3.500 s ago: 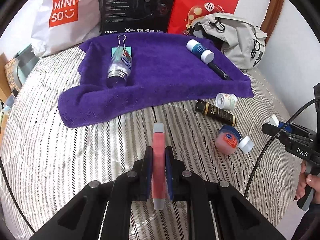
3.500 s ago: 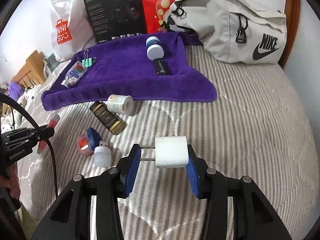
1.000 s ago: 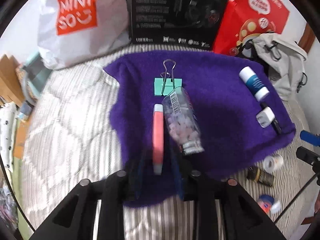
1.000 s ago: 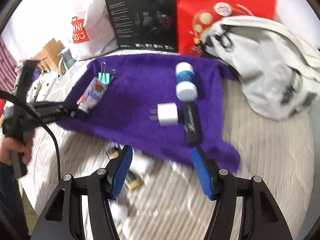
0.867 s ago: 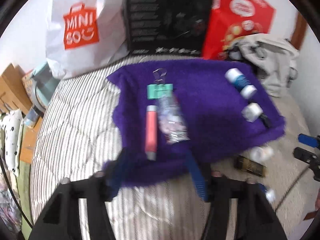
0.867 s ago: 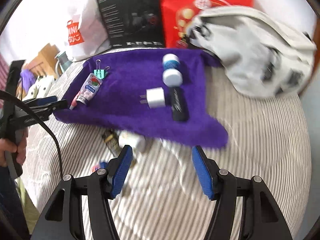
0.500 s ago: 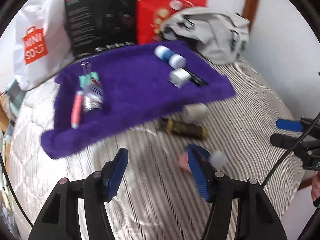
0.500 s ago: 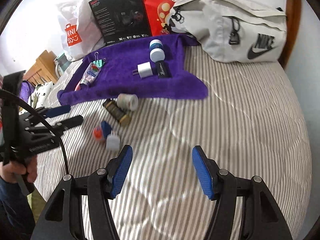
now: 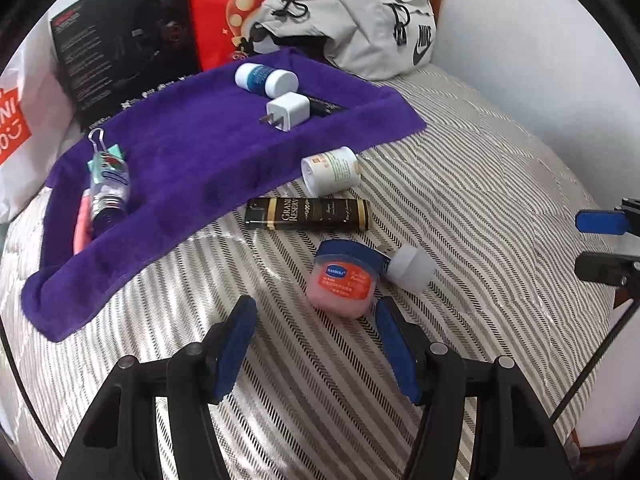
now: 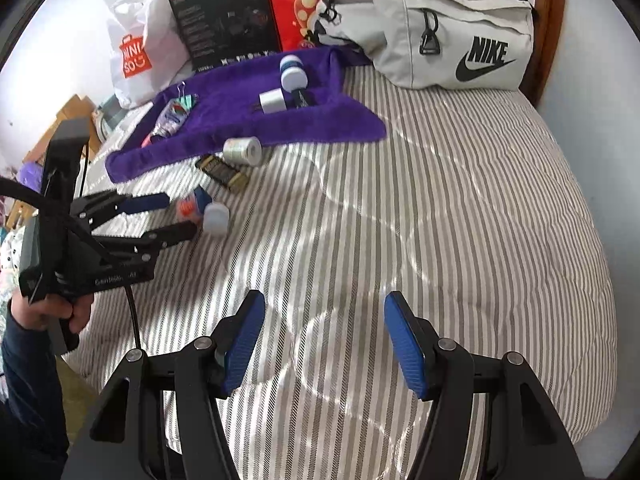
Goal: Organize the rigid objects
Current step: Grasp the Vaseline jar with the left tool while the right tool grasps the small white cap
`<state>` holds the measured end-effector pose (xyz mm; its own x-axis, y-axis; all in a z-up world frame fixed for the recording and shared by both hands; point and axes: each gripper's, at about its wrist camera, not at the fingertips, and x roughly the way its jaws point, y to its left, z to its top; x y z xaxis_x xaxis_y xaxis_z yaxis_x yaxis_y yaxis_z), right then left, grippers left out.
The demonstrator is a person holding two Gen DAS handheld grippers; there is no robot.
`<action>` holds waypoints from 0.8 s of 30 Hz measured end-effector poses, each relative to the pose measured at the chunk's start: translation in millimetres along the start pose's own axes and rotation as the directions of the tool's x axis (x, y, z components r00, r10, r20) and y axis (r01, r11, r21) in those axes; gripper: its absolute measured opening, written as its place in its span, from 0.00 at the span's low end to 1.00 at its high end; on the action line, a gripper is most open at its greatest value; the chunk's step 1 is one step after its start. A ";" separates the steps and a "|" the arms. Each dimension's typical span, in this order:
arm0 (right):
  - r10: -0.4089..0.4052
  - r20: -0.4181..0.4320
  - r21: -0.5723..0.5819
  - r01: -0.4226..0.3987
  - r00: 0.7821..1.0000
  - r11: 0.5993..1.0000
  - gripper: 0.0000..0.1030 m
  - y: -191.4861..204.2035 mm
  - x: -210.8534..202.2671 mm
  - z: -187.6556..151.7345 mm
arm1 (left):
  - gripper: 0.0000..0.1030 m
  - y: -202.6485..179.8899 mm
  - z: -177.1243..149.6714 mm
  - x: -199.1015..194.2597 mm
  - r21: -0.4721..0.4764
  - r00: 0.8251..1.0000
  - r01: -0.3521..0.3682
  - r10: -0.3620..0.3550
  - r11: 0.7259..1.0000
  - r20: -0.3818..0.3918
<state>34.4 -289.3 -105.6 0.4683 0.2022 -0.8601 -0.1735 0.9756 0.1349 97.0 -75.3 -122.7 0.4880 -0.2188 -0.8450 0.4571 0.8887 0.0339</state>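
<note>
Newly released charger beside "GRAND RESERV" tube

one towel, two jars, one charger

A deep purple fleece towel lies on grey-and-white striped bedding. Just off the towel's edge lie a black tube with gold bands and a pink jar with a blue lid; on it, a white plug.
</note>
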 end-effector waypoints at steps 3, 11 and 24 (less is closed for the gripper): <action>-0.004 -0.010 0.003 0.004 1.000 1.000 0.60 1.0 2.3 -1.9 | 0.58 0.3 0.9 2.2 0.012 1.000 0.019 -0.019 1.000 0.018; -0.006 -0.037 -0.009 0.005 0.999 1.000 0.60 6.2 11.9 0.2 | 0.47 -3.3 4.7 5.4 0.046 0.998 0.042 -0.043 0.998 0.035; 0.075 0.011 -0.047 -0.074 0.997 0.996 0.60 38.6 30.0 20.8 | 0.33 11.0 -11.7 -8.6 -0.005 0.999 0.020 -0.019 1.000 0.032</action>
<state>59.8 -243.9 -116.0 0.4632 0.2756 -0.8423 -0.2481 0.9527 0.1753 89.1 -59.0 -121.3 0.5028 -0.2489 -0.8278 0.4628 0.8863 0.0146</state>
